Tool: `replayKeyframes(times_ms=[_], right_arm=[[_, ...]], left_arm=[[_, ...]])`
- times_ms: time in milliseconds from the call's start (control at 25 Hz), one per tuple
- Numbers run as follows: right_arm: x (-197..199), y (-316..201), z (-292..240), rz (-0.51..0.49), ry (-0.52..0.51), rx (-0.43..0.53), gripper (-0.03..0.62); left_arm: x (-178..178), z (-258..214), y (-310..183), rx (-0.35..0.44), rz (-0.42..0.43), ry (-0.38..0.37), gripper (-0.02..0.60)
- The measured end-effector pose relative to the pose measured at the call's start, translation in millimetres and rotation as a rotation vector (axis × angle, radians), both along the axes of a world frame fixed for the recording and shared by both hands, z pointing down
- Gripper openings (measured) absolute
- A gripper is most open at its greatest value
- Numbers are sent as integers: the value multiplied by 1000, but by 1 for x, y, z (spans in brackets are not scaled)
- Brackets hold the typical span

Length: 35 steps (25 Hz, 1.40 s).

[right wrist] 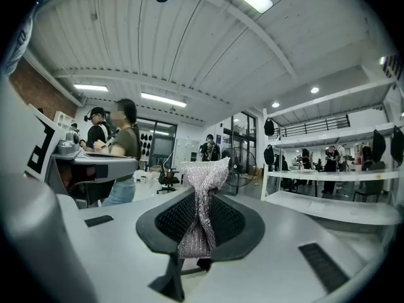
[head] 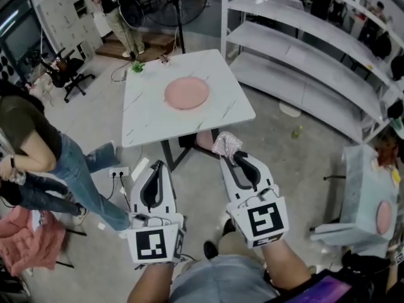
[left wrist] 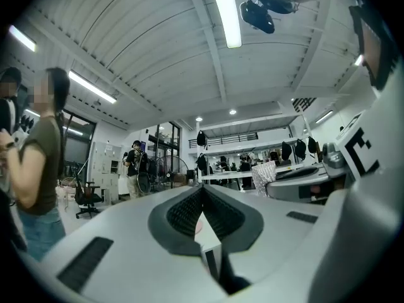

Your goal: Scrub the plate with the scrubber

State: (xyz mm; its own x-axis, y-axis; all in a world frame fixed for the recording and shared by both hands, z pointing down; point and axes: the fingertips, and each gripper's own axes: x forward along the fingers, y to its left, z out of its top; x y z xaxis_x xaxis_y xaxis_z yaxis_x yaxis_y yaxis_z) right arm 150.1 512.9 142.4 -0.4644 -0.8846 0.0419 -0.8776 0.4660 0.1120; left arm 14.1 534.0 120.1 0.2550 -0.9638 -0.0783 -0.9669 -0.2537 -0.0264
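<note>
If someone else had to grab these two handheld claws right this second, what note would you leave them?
Right gripper: shut on the silvery scrubber, held in the air short of the table.
Left gripper: shut, nothing in it, level with the right one.
Plate: pink, lying flat near the middle of the white table, with nothing touching it.
Done: the scrubber is in hand.
Left: bring the scrubber onto the plate and scrub it. The free left gripper could probably steady the plate.
</note>
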Motion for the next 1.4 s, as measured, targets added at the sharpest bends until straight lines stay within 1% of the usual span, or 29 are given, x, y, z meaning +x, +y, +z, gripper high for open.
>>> replayKeyframes(times_ms=[200, 400, 600, 760, 880, 1040, 1120, 1280, 1400], right_arm=[[3, -34, 18, 13, -2, -28, 84], [9, -89, 43, 17, -1, -69, 84], [11, -172, 59, 0, 1, -108, 84], [9, -243, 67, -37, -4, -142, 83], [8, -292, 60, -61, -7, -137, 83], [3, -343, 41, -96, -16, -106, 83], [1, -363, 31, -105, -19, -90, 81], [-7, -393, 15, -122, -19, -54, 81], [-13, -412, 11, -123, -19, -44, 83]], left_arm=[[1, 21, -36, -33, 6, -15, 6], [6, 43, -91, -74, 7, -31, 6], [12, 56, -171, -109, 2, -52, 6], [11, 61, -240, -145, -31, -66, 6], [9, 54, -287, -150, -64, -71, 6], [8, 41, -327, -128, -80, -76, 6], [5, 34, -342, -122, -92, -77, 6], [-10, 23, -364, -105, -146, -82, 6], [-20, 26, -375, -102, -155, -74, 6]])
